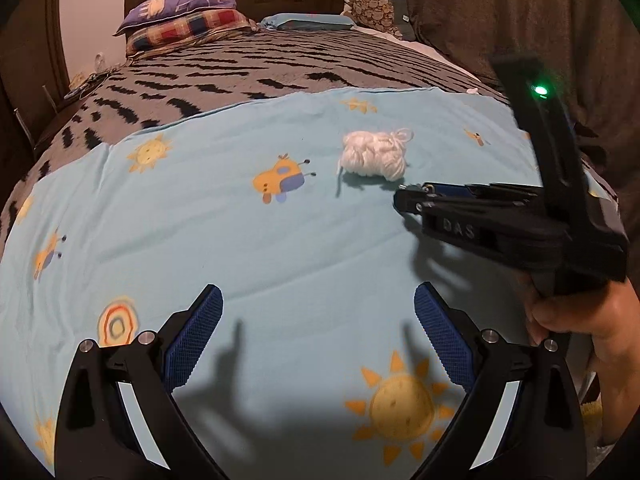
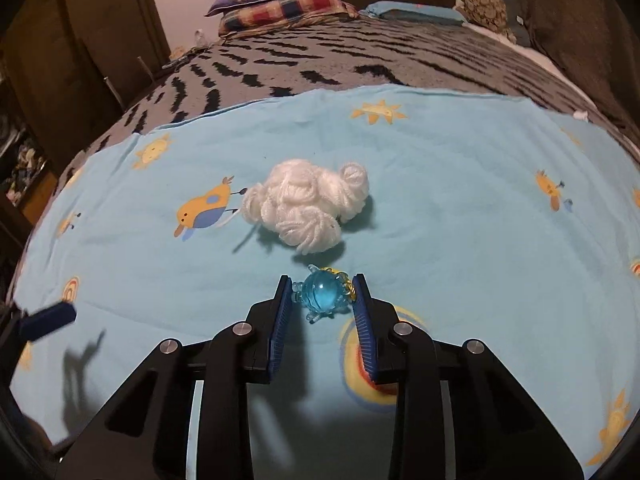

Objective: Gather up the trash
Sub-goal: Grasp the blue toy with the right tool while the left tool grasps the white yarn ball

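A white bundle of yarn lies on the light blue printed sheet; it also shows in the left wrist view. My right gripper is shut on a small translucent blue turtle toy, held just in front of the yarn. In the left wrist view the right gripper sits at the right, its tips close to the yarn. My left gripper is open and empty above the sheet, nearer than the yarn.
The sheet covers the near part of a bed with a grey and black patterned blanket. Pillows lie at the headboard. Dark curtains hang at the right. A dark wardrobe stands at the left.
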`<state>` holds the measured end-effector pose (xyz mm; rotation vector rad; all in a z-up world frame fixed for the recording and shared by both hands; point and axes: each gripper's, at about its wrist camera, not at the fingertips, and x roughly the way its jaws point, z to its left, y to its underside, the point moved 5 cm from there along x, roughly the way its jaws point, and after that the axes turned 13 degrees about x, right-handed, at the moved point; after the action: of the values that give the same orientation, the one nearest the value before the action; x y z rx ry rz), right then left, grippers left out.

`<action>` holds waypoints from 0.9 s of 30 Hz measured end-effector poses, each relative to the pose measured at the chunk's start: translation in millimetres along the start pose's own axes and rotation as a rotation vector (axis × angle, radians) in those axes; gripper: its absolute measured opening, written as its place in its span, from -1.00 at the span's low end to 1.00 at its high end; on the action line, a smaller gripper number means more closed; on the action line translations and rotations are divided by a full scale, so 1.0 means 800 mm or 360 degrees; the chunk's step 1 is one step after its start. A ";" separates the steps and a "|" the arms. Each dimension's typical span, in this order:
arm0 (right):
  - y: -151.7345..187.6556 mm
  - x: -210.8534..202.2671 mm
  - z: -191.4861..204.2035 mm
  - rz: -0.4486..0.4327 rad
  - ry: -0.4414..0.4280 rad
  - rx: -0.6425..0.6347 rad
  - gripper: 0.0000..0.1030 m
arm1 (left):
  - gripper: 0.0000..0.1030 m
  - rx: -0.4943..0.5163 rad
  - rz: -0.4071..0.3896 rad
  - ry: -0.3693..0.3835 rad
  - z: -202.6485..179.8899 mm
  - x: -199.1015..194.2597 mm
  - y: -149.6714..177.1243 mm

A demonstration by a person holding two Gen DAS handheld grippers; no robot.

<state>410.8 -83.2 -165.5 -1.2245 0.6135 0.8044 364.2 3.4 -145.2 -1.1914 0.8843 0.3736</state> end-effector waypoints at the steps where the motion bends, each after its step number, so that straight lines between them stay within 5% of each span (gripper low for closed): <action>1: -0.002 -0.005 -0.003 -0.0018 0.0000 -0.0001 -0.38 | 0.77 0.0009 0.0000 0.0002 -0.001 0.004 -0.005; 14: -0.058 -0.042 -0.069 -0.0158 0.0014 0.0130 -0.38 | 0.59 0.0033 -0.0031 0.0117 -0.022 0.072 -0.091; 27: -0.059 -0.025 -0.099 -0.0122 0.0007 0.0187 -0.38 | -0.13 0.0039 0.0013 0.0143 -0.032 0.138 -0.124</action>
<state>438.4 -170.3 -142.1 -1.1360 0.6056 0.6920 490.0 -76.6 -168.2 -1.1896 0.9692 0.3171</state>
